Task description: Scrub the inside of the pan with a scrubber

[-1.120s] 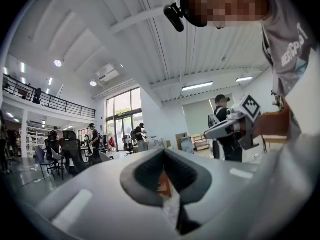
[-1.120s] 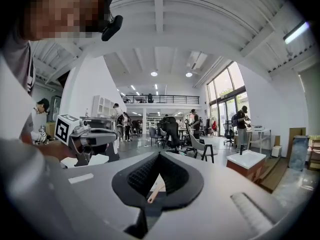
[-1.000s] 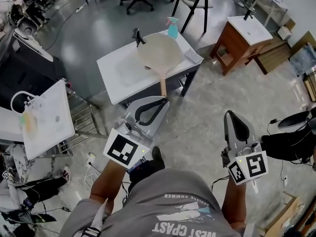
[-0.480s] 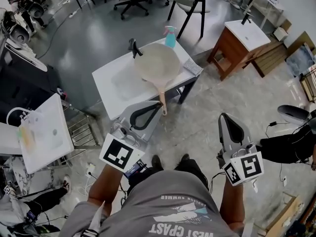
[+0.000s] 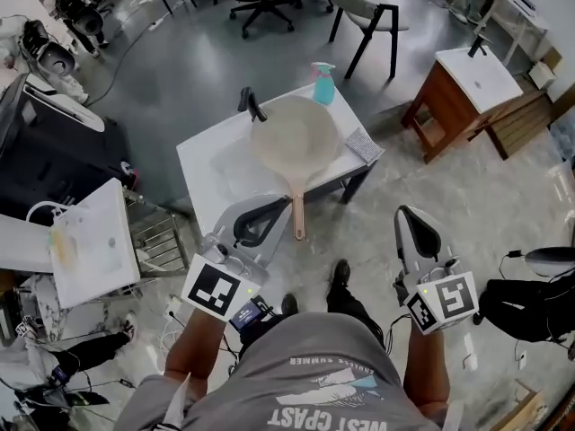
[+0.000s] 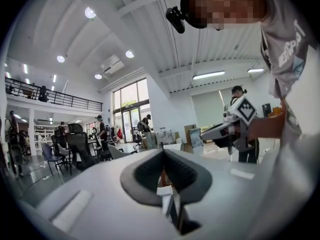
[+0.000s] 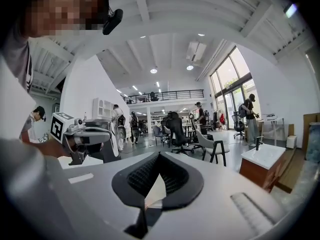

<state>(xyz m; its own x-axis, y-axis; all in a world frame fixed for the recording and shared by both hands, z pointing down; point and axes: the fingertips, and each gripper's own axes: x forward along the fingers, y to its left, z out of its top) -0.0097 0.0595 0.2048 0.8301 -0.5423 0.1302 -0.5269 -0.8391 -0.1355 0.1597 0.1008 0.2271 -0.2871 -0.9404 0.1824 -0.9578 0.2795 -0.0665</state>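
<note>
A beige pan (image 5: 295,133) with a wooden handle (image 5: 297,214) lies on the white sink-top table (image 5: 208,164), its handle sticking out over the near edge. A grey pad (image 5: 364,145), which looks like the scrubber, rests on the table's right corner. My left gripper (image 5: 262,215) is held in the air just left of the handle's end, jaws together with nothing in them (image 6: 162,151). My right gripper (image 5: 415,227) hovers over the floor to the right of the table, shut and holding nothing (image 7: 159,154).
A teal spray bottle (image 5: 322,83) and a black faucet (image 5: 252,104) stand at the table's far side. A wooden sink cabinet (image 5: 472,92) is at the right, a white basin (image 5: 90,241) on a rack at the left, and chairs (image 5: 368,12) behind. The floor carries cables.
The table and pan have come closer and lower in the head view. Both grippers stay raised and shut, and the left one now sits beside the pan handle's end.
</note>
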